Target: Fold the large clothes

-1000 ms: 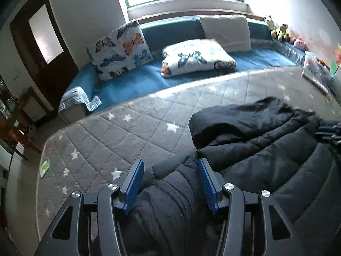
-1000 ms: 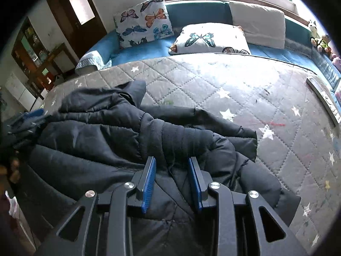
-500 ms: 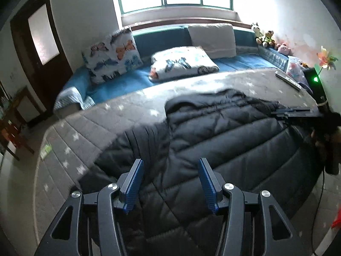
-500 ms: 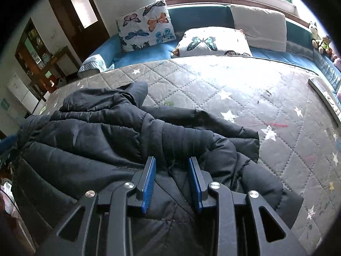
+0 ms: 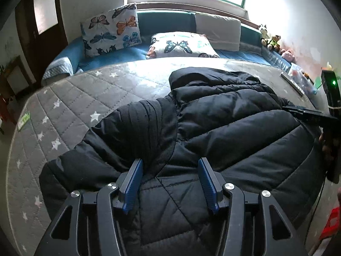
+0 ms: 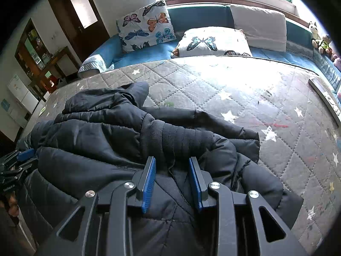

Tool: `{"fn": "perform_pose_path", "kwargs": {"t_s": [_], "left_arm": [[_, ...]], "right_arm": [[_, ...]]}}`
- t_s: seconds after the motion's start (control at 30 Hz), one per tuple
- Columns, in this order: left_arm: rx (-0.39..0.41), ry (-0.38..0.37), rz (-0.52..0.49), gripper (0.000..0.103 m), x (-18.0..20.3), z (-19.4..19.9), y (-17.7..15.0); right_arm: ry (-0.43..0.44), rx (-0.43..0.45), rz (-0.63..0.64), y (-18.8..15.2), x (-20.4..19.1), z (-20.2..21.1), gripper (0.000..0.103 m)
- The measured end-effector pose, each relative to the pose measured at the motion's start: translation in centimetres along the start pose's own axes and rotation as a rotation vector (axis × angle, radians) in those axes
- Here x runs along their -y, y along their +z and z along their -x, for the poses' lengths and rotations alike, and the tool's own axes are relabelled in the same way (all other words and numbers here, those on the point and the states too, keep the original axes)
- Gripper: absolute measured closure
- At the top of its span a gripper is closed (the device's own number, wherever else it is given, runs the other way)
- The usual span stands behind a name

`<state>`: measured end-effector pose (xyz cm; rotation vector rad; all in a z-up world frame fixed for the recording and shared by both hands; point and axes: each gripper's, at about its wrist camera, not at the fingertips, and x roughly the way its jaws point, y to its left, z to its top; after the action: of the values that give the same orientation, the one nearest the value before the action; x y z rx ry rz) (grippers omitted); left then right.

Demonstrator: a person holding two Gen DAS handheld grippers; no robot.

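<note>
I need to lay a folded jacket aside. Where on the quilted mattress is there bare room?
Bare quilt lies between the black jacket and the butterfly pillows, and right of the jacket up to the remote. The near edge is crowded by jacket.

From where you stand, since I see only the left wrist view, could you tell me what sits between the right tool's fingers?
Observer: A bunched ridge of the black jacket rises between the fingers of the right tool; I cannot tell whether they pinch it.
Operator: Where does the sleeve on that side lie?
Observer: A sleeve is folded across the jacket, its ribbed cuff just ahead of the tool.
Operator: Is there free mattress beyond it?
Observer: Yes, the grey star-print mattress shows bare to the jacket's right, with a red streak on it.
</note>
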<state>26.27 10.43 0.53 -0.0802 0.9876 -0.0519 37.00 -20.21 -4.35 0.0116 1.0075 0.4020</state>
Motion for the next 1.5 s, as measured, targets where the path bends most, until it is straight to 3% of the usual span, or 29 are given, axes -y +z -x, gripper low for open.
{"fn": "perform_pose_path", "kwargs": {"t_s": [0.17, 0.43, 0.73, 0.97, 1.23, 1.37, 1.5], "left_arm": [[-0.004, -0.045, 0.044, 0.046, -0.9, -0.4, 0.2], [0.042, 0.015, -0.026, 0.046, 0.3, 1.2, 0.4], [0.117, -0.022, -0.035, 0.045, 0.0, 8.2, -1.0], [0.114, -0.056, -0.066, 0.044, 0.0, 11.2, -4.0], [0.043, -0.11, -0.05, 0.044, -0.3, 9.0, -6.6], [0.047, -0.152, -0.011, 0.044, -1.3, 7.8, -7.1], [0.024, -0.205, 0.035, 0.044, -2.0, 6.2, -7.0]], "right_arm": [[0.001, -0.001, -0.002, 0.0, 0.0, 0.0, 0.068], [-0.012, 0.006, 0.02, 0.6, 0.2, 1.2, 0.068], [-0.062, 0.066, 0.087, 0.6, -2.1, 5.9, 0.068], [-0.016, 0.047, 0.205, -1.1, -6.3, 7.2, 0.063], [0.119, -0.039, 0.33, -3.6, -11.2, 5.7, 0.063], [0.063, -0.07, 0.405, -4.3, -12.7, 3.6, 0.058], [0.058, -0.123, 0.395, -4.3, -12.5, 2.0, 0.058]]}}
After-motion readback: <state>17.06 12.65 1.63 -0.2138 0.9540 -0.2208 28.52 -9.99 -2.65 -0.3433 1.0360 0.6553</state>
